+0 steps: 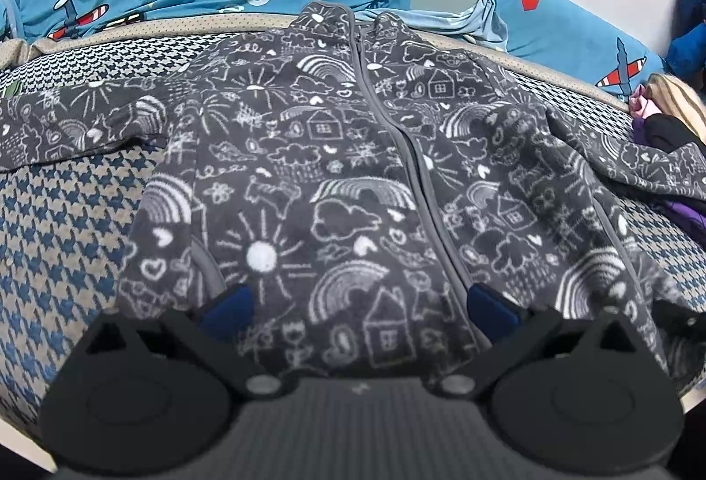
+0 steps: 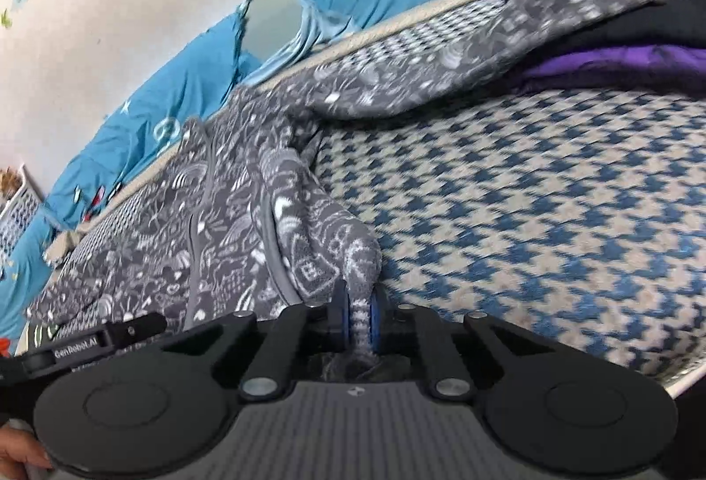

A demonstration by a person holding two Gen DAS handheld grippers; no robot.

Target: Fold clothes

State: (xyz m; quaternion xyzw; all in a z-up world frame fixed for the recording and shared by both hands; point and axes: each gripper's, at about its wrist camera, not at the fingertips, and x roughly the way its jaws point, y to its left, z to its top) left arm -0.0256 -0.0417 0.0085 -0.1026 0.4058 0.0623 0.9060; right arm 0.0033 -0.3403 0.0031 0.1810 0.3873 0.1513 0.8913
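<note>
From my left camera the jacket lies spread zip-up on the bed with my left gripper apart above its hem, while from my right camera my right gripper is clamped on the jacket's hem corner, so I judge the next move is folding that side inward.

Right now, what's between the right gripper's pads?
A bunched edge of the grey doodle-print fleece jacket, pinched between the blue pads of the right gripper. That shows in the right wrist view; nothing else sits in the gap.
</note>
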